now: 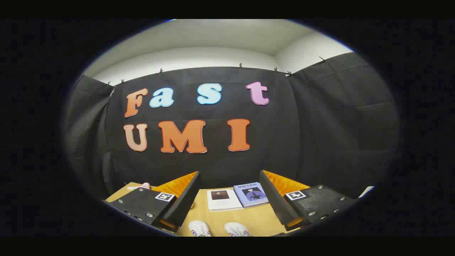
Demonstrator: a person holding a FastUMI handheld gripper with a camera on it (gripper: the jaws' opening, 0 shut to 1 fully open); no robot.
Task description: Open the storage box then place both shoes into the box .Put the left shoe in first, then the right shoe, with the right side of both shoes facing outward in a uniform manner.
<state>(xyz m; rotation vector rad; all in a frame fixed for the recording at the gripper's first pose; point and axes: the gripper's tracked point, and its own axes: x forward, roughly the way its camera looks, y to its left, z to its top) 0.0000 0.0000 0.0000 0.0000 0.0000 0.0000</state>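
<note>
Shoes sit low in my view, both on the wooden counter (217,220): the left-hand shoe (199,228) and the right-hand shoe (237,229) lie side by side, a little apart, toes pointing away from me, in the gap between my fingers and close under them. I see white uppers with coloured stripes at the sides; only their front parts are visible. My gripper (229,197) hangs above the counter with its jaws spread wide, pinching nothing. Beyond the shoes, farther along the counter, two books lie flat and touching: a white book (223,200) and a blue book (251,194) beside it. Near the far left corner I make out a small pinkish object (139,186), too partly hidden to identify. Black cloth (320,124) walls the booth behind.
</note>
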